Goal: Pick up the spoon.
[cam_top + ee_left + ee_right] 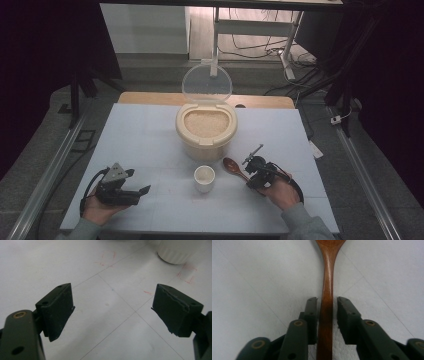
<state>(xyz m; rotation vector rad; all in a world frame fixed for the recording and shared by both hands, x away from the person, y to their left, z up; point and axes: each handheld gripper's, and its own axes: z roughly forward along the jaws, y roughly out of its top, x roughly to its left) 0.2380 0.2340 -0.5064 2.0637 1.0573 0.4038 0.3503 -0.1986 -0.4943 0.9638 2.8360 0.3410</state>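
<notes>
From above, the rice container [205, 131] sat lid-up mid-table, the white cup [204, 178] just before it, the wooden spoon [234, 167] lying to the cup's right under the right gripper [256, 169]. Left gripper view: the left gripper [112, 307] gaped, empty, parked over bare table [75, 262]. Right gripper view: jaws flanked the spoon's handle, a sliver of gap on one side, likely closing for a scoop.

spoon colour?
Reddish-brown wood. The spoon shows best in the right gripper view, its handle between the right gripper jaws.
</notes>
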